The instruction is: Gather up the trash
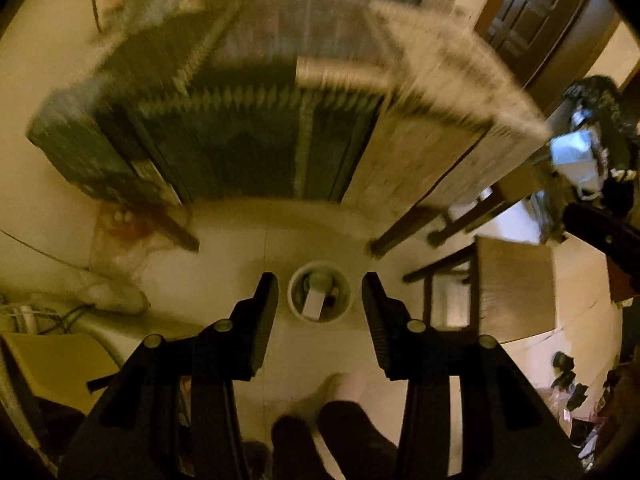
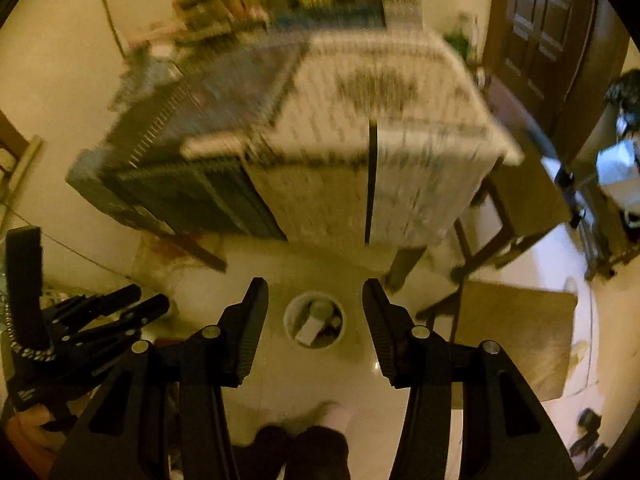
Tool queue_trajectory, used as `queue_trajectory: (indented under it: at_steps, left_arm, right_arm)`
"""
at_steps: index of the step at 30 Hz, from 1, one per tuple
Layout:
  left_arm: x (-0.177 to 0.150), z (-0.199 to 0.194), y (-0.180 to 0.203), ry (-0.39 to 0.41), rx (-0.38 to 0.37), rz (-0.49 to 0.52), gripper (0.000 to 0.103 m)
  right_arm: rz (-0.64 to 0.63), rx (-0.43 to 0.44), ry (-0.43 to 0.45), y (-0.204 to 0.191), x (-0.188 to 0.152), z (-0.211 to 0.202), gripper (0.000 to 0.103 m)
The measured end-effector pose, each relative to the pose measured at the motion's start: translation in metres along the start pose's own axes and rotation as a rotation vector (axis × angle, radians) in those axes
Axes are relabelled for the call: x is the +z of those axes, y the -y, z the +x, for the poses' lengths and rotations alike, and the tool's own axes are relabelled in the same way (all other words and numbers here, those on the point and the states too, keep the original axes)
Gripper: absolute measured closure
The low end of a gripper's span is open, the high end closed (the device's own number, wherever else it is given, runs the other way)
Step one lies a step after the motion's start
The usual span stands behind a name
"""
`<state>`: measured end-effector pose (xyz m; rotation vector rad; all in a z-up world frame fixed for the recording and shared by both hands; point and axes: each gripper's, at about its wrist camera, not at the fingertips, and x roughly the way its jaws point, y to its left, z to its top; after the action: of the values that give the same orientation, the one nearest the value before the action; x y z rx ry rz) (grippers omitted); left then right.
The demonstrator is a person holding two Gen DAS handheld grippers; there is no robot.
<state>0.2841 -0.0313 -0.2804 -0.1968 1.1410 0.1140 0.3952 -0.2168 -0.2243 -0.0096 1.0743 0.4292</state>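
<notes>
A round white trash bin (image 1: 320, 295) stands on the pale floor far below, with several pieces of trash inside, one a pale flat packet. My left gripper (image 1: 320, 280) is open and empty, high above the bin, its jaws framing it. The bin also shows in the right wrist view (image 2: 314, 319). My right gripper (image 2: 316, 286) is open and empty too, held high over the bin. The left gripper (image 2: 120, 304) shows at the left of the right wrist view. The views are blurred by motion.
A table (image 1: 280, 120) with a dark and white patterned cloth stands beyond the bin; it also shows in the right wrist view (image 2: 320, 152). Wooden stools (image 1: 516, 288) (image 2: 516, 336) stand to the right. My feet (image 1: 340, 432) are below. A dark door (image 2: 548, 32) is at the far right.
</notes>
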Motion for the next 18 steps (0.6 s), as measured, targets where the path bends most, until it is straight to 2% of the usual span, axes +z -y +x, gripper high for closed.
queue_trajectory:
  at_steps: [4,8,11,14,15,18]
  left_arm:
    - [0.003,-0.078,0.005,0.133,-0.032,0.027,0.06]
    - [-0.007,-0.159,0.011,0.281,-0.078,0.062,0.06]
    - [-0.031,-0.23,0.009,0.415,-0.113,0.095,0.06]
    - [-0.057,-0.285,0.005,0.517,-0.129,0.109,0.06]
    - [-0.063,-0.297,0.004,0.535,-0.136,0.112,0.059]
    - [-0.093,-0.342,0.001,0.612,-0.167,0.116,0.044]
  right_arm:
    - [0.003,0.012,0.126,-0.015,0.002,-0.065,0.058]
    - [-0.006,0.008,0.276,-0.038,-0.011,-0.138,0.058]
    - [-0.017,0.005,0.372,-0.057,-0.028,-0.186,0.058]
    - [-0.036,0.031,0.451,-0.077,-0.051,-0.231,0.058]
    - [-0.043,0.04,0.473,-0.083,-0.059,-0.244,0.058]
    - [-0.067,0.049,0.539,-0.102,-0.085,-0.281,0.054]
